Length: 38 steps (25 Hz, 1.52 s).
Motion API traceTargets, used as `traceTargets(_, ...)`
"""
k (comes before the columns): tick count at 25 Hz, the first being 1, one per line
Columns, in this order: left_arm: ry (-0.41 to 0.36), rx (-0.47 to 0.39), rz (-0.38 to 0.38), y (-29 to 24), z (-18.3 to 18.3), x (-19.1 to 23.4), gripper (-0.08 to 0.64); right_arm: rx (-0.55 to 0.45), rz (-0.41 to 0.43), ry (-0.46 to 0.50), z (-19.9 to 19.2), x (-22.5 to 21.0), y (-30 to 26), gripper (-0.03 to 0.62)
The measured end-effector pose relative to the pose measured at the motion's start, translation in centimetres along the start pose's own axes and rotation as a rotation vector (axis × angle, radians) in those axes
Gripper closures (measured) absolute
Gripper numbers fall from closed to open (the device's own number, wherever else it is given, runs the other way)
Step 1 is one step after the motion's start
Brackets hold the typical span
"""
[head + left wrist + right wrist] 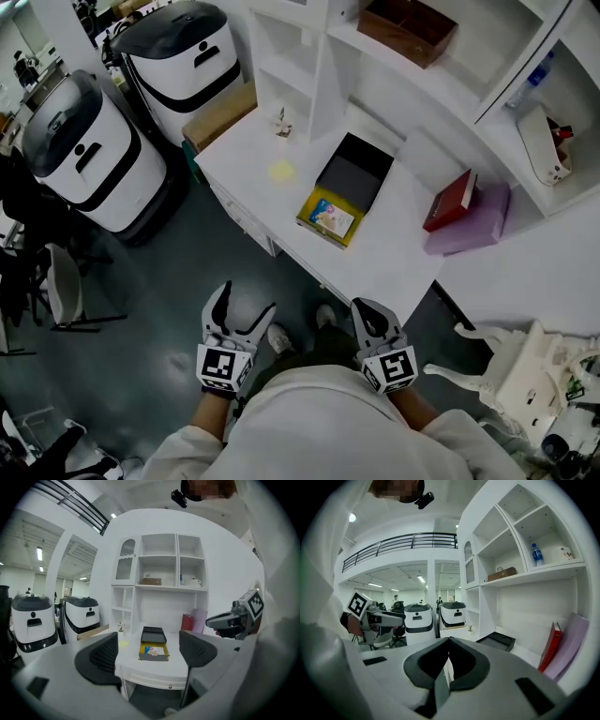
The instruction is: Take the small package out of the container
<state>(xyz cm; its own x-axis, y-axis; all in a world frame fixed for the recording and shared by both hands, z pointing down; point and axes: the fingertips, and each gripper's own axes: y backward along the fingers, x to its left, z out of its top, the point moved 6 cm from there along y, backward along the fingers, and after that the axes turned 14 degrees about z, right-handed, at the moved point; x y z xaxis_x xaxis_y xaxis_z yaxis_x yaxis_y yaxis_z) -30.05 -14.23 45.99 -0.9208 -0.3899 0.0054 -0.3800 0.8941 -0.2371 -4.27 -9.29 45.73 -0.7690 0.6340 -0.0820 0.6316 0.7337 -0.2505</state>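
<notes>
Your way over the tabletop [394, 253] front edge to the container [322, 232] is open; its opened lid [356, 171] and the shelves [309, 84] block behind.

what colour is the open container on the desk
The container is yellow, its open lid black; the head view shows it best.

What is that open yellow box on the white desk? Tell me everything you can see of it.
The shallow yellow rectangular box sits open near the front edge of the white desk, turned at an angle to that edge. It looks like cardboard. Its black lid lies open behind it, against its far side, with the dark inner face up. Inside the tray lies a small flat package with a pale blue printed face. Nothing else touches the box.
</notes>
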Motion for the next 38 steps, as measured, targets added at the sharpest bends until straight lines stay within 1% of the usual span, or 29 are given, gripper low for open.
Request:
traceTargets(3,-0.010,0.019,-0.001,-2.1,0.0,0.3,0.149,-0.003,0.006,-0.013,0.1,-1.9,-1.6,0.568)
traceTargets(8,-0.054,0.044,0.003,-6.4,1.0,-0.1,0.149,-0.019,0.041,-0.020,0.9,-5.6,-3.8,0.568)
traceTargets(11,-0.109,0.047,-0.012,-9.0,1.9,-0.9,0.149,-0.019,0.042,-0.035,0.9,-7.9,-4.3,0.568)
traceTargets(16,-0.249,0.047,-0.057,-13.4,3.8,-2.0,0.149,-0.031,0.020,-0.065,0.7,-11.0,-4.9,0.568)
traceTargets(20,-0.360,0.057,-0.127,-16.2,4.2,-3.5,0.149,-0.034,-0.014,-0.092,-0.1,-12.9,-4.4,0.568)
traceTargets(24,-0.514,0.091,-0.204,-18.3,2.8,-4.8,0.149,-0.034,-0.054,-0.116,-0.9,-14.2,-3.5,0.568)
traceTargets(30,-0.669,0.152,-0.332,-22.3,0.8,-6.8,0.149,-0.030,-0.126,-0.149,-2.0,-16.1,-1.3,0.568)
traceTargets(32,-0.750,0.164,-0.366,-23.5,0.2,-7.0,0.149,-0.030,-0.148,-0.163,-2.4,-16.5,-0.7,0.568)
traceTargets(35,-0.909,0.173,-0.419,-25.3,-0.5,-7.2,0.149,-0.027,-0.170,-0.181,-3.2,-17.0,0.0,0.568)
traceTargets(36,-0.947,0.175,-0.434,-26.1,-0.7,-7.3,0.149,-0.026,-0.177,-0.186,-3.4,-17.1,0.3,0.568)
traceTargets(38,-0.984,0.181,-0.465,-27.5,-1.1,-7.9,0.149,-0.029,-0.192,-0.195,-3.6,-17.3,0.6,0.568)
